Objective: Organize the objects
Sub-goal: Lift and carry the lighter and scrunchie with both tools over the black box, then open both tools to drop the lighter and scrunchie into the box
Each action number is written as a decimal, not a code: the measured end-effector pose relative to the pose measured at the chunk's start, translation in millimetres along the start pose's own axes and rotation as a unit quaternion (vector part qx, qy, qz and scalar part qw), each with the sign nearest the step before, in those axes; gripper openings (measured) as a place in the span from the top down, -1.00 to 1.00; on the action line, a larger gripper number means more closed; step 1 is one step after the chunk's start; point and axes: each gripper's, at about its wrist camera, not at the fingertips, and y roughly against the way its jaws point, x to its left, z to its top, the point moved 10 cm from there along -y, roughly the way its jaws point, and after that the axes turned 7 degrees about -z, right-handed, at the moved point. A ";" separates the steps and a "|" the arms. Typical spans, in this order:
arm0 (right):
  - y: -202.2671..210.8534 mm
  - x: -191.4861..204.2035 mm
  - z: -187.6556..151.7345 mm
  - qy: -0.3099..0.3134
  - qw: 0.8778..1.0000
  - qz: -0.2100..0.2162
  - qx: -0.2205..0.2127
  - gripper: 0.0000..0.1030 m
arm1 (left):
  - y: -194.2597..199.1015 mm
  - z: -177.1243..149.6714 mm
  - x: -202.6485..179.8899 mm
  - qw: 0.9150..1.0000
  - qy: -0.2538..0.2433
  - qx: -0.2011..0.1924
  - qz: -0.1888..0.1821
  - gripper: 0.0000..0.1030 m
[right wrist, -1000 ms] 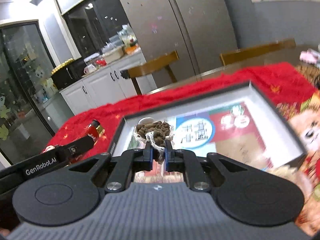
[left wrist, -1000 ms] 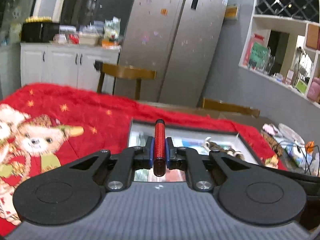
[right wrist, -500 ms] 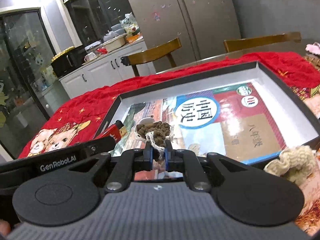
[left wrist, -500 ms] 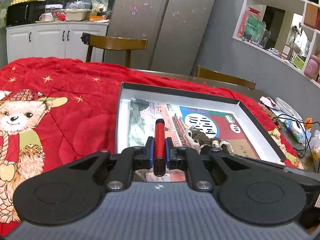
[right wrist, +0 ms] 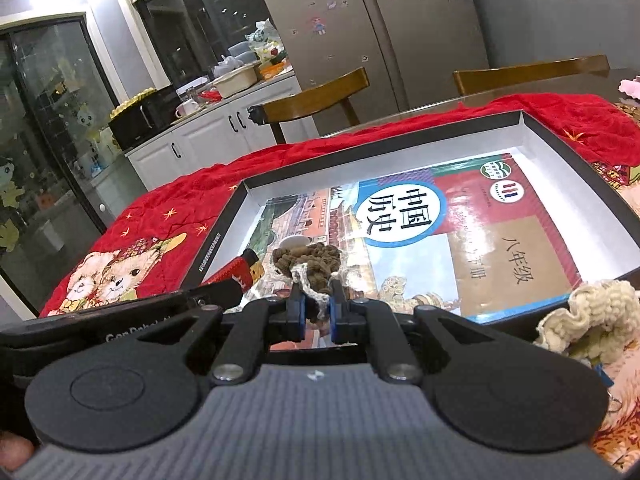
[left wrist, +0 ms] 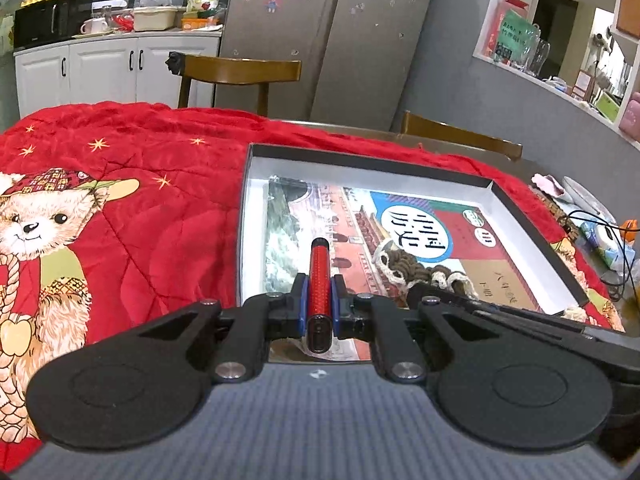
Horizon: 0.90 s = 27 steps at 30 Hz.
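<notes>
- The left tongs are clamped on a red cylindrical tube, its black-capped end pointing forward over the near left part of a shallow black-rimmed box.
- The right tongs pinch a brown-and-cream crocheted piece, which hangs above the box's near edge, just right of the red tube.
- A textbook with a colourful cover and a round white title badge lies flat inside the box and fills most of its white floor.
- The box sits on a red blanket printed with a teddy bear and gold stars, spread over the counter.
- A cream crocheted bundle rests on the blanket just outside the box's near right corner.
- Wooden chairs stand behind the counter, before a steel refrigerator.
</notes>
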 end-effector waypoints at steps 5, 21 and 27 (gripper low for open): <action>-1.5 1.3 -0.3 0.004 1.000 0.004 0.000 0.74 | -3.7 -2.8 2.0 1.000 -0.001 0.010 0.000 0.73; -0.8 0.9 -0.8 -0.004 1.000 0.018 0.008 0.68 | -6.1 -5.4 2.3 1.000 0.015 0.022 -0.014 0.73; 6.0 -2.5 2.8 -0.017 0.999 0.029 0.004 0.60 | -1.8 0.3 5.7 0.999 0.024 0.017 -0.018 0.68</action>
